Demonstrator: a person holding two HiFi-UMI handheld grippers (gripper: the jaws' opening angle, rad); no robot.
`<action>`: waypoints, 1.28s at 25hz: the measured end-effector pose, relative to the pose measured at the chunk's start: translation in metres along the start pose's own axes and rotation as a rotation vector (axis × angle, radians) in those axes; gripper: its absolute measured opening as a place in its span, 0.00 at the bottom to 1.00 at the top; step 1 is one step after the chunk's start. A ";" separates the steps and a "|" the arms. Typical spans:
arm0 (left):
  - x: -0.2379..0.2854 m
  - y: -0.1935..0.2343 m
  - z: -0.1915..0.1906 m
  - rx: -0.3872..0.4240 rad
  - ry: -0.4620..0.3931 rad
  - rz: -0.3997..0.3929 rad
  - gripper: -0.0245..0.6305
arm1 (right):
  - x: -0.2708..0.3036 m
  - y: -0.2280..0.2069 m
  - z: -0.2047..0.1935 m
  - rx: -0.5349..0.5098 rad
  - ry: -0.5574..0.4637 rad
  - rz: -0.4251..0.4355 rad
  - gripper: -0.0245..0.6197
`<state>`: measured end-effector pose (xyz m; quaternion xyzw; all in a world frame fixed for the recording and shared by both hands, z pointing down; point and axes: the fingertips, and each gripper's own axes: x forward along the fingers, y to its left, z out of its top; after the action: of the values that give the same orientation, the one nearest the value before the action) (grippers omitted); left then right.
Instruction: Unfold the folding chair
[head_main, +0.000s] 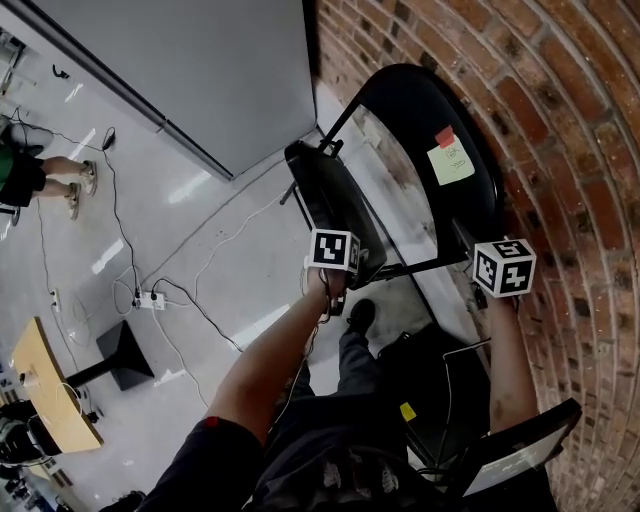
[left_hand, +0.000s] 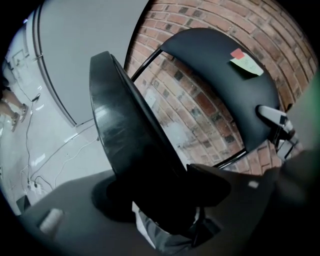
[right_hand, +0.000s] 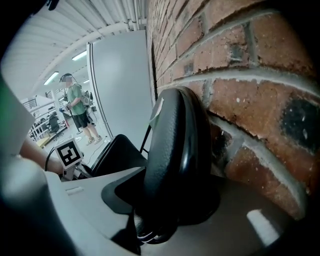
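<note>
Fingers (left_hand: 65, 205) of left gripper (left_hand: 165, 197) pinch the lower edge of the black seat (left_hand: 125, 135). Right gripper (right_hand: 165, 200) fingers (right_hand: 90, 200) clamp the backrest (right_hand: 170, 135) edge. Brick wall (head_main: 570, 120) at right, pale floor (head_main: 200, 250) at left. Folding chair (head_main: 410, 110) stands on floor, backrest against wall. Seat tilted steeply, gap between it and backrest. Green sticky note (head_main: 450, 163) and small red note (head_main: 445, 137) on backrest front.

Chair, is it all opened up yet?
Not yet. Done: the seat tilts away from the backrest, which stands by the brick wall. In hand: left tongs grip the seat, right tongs grip the backrest. Still to do: probably swing the seat down flat.
</note>
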<state>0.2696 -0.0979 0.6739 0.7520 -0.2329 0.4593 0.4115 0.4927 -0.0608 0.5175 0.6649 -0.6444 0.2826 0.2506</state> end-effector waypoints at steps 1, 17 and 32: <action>0.000 0.003 -0.002 -0.005 0.000 -0.002 0.53 | 0.000 0.000 -0.001 0.001 0.001 0.002 0.32; -0.001 0.044 -0.032 -0.044 0.018 -0.007 0.54 | 0.013 0.001 -0.014 0.043 0.019 0.024 0.32; 0.004 0.080 -0.059 -0.081 0.042 -0.030 0.55 | 0.024 0.003 -0.028 0.115 0.062 0.044 0.32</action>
<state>0.1838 -0.0927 0.7237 0.7283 -0.2311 0.4592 0.4531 0.4887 -0.0581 0.5543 0.6548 -0.6334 0.3452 0.2254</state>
